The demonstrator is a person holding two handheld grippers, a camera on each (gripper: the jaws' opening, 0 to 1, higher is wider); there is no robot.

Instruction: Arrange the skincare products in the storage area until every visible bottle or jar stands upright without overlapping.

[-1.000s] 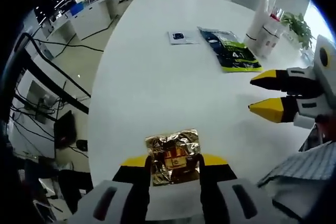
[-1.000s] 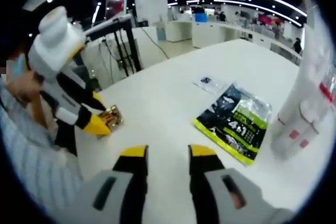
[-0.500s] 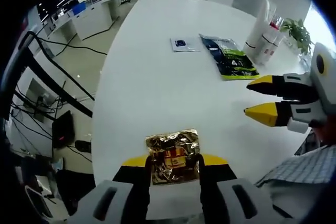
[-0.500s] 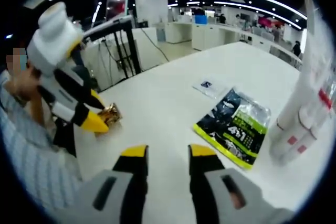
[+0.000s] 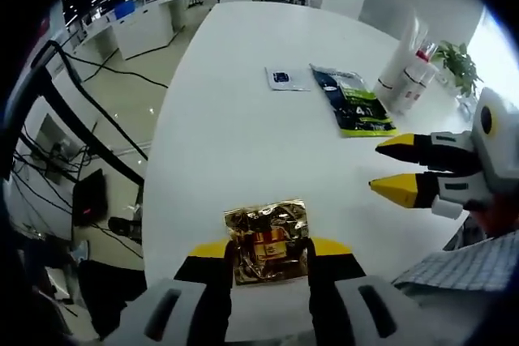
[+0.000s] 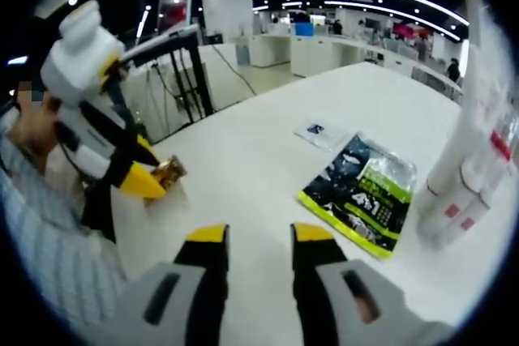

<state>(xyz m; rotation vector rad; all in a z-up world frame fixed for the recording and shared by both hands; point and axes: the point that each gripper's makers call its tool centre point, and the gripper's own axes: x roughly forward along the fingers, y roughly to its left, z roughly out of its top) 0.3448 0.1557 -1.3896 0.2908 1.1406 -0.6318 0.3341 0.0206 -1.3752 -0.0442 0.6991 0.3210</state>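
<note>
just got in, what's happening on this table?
A person works two handheld grippers over a white table. The left gripper is shut on a gold foil packet. The right gripper hovers open, holding nothing. Farther along the table lie a black and green pouch, a small white sachet and white tubes.

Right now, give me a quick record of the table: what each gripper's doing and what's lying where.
left gripper: shut on gold sachet, near the table edge
right gripper: open, empty, above bare table
dark pouch: lying flat, green edge, ahead of right gripper
small card: flat, beside the pouch, apart from it
white tubes: standing in clear wrap, just past the pouch
plant: beyond the tubes
</note>
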